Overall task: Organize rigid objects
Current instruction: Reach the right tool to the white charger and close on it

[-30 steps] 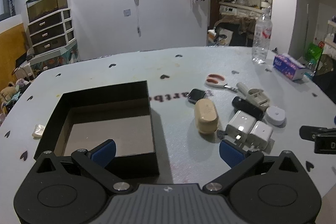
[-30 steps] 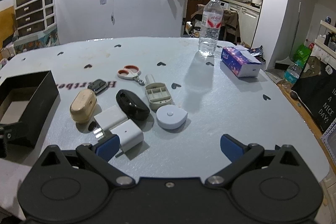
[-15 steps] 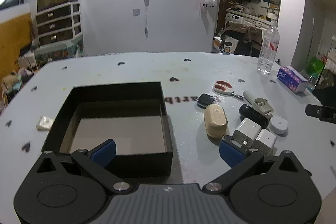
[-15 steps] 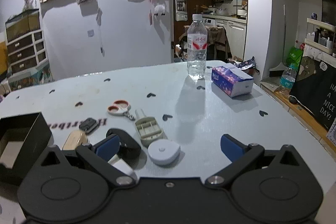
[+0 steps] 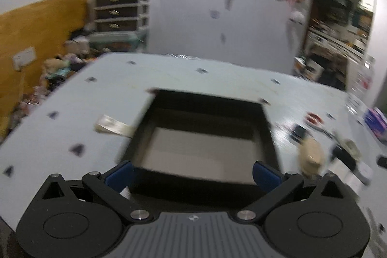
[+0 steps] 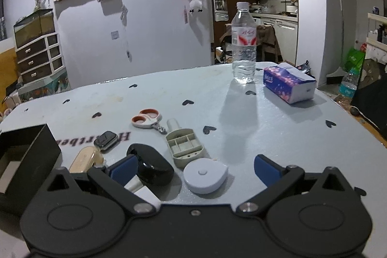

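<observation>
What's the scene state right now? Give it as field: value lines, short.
container: black box, open top, nothing visible inside
left gripper: open, holding nothing, facing the box
right gripper: open, holding nothing, low over the item cluster
loose items: white round device, black oval case, beige case, grey compartment tray, smartwatch, scissors
not in cluster: water bottle, tissue box
image quality: left wrist view motion-blurred

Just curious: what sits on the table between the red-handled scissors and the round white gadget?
In the right wrist view, a beige compartmented case lies between the scissors and the round white gadget.
</observation>
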The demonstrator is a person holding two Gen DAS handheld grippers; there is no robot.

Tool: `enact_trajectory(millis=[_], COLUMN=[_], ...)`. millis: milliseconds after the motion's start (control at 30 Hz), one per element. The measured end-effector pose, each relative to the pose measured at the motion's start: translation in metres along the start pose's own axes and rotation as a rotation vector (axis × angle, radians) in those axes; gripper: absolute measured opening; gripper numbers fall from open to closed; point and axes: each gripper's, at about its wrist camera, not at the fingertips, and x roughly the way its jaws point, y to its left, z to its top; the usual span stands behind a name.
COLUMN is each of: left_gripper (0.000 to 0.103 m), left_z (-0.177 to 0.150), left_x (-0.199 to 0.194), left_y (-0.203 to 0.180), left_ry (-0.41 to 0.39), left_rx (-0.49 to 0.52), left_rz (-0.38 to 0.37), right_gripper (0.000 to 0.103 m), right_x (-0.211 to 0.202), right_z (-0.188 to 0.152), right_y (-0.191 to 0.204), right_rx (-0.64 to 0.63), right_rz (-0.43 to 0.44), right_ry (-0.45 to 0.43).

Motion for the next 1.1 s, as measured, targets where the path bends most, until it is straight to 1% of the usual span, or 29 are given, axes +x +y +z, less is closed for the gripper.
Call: enact_trajectory(millis=[100, 133, 200, 267, 333, 400, 467, 533, 567, 633, 700, 800, 967, 1033, 1100], left_gripper=[0.103, 0.103, 0.103, 0.103, 0.103, 0.101, 0.096, 0.088, 0.087, 0.083, 0.079, 0.073, 0.068, 0.063, 0.058], left_z=[0.007, 0.01, 0.017, 0.023, 0.026, 0.028, 0.028, 0.028, 0.028, 0.028, 0.029, 0.031, 0.033, 0.034, 0.034], left_x=[0.004, 0.006, 0.014, 0.024, 0.031, 0.038, 0.042, 0.047, 0.049, 0.054, 0.059, 0.068, 0.082, 0.087, 0.093], left_y=[0.018, 0.023, 0.033, 0.042, 0.05, 0.057, 0.062, 0.067, 0.069, 0.07, 0.07, 0.067, 0.061, 0.058, 0.056], left_ry=[-0.049, -0.052, -0.035, 0.003, 0.016, 0.025, 0.031, 0.046, 0.052, 0.061, 0.071, 0.087, 0.112, 0.126, 0.146], left_rx=[-0.026, -0.033, -0.04, -0.048, -0.061, -0.065, -0.069, -0.081, -0.086, -0.092, -0.092, -0.085, -0.054, -0.04, -0.025], left_rz=[0.042, 0.05, 0.063, 0.067, 0.094, 0.107, 0.097, 0.069, 0.057, 0.04, 0.019, -0.002, -0.027, -0.037, -0.052], right_gripper=[0.103, 0.103, 0.103, 0.101, 0.09, 0.084, 0.082, 0.081, 0.08, 0.079, 0.074, 0.073, 0.072, 0.071, 0.067], right_x=[0.004, 0.006, 0.009, 0.014, 0.019, 0.022, 0.023, 0.024, 0.026, 0.029, 0.032, 0.028, 0.018, 0.015, 0.016], right_z=[-0.005, -0.007, -0.01, -0.013, -0.016, -0.018, -0.021, -0.023, -0.024, -0.026, -0.027, -0.029, -0.03, -0.032, -0.032], right_y=[0.002, 0.002, 0.002, 0.002, 0.002, 0.005, 0.007, 0.009, 0.01, 0.013, 0.017, 0.023, 0.027, 0.033, 0.04], right_rx=[-0.01, -0.015, -0.046, -0.091, -0.142, -0.197, -0.236, -0.235, -0.229, -0.219, -0.211, -0.23, -0.248, -0.273, -0.29], right_rz=[-0.009, -0.006, 0.033, 0.08, 0.124, 0.174, 0.242, 0.327, 0.366, 0.414, 0.449, 0.452, 0.497, 0.487, 0.44], right_ry=[-0.013, -0.025, -0.037, -0.022, -0.003, 0.024, 0.05, 0.073, 0.088, 0.109, 0.139, 0.167, 0.216, 0.225, 0.244])
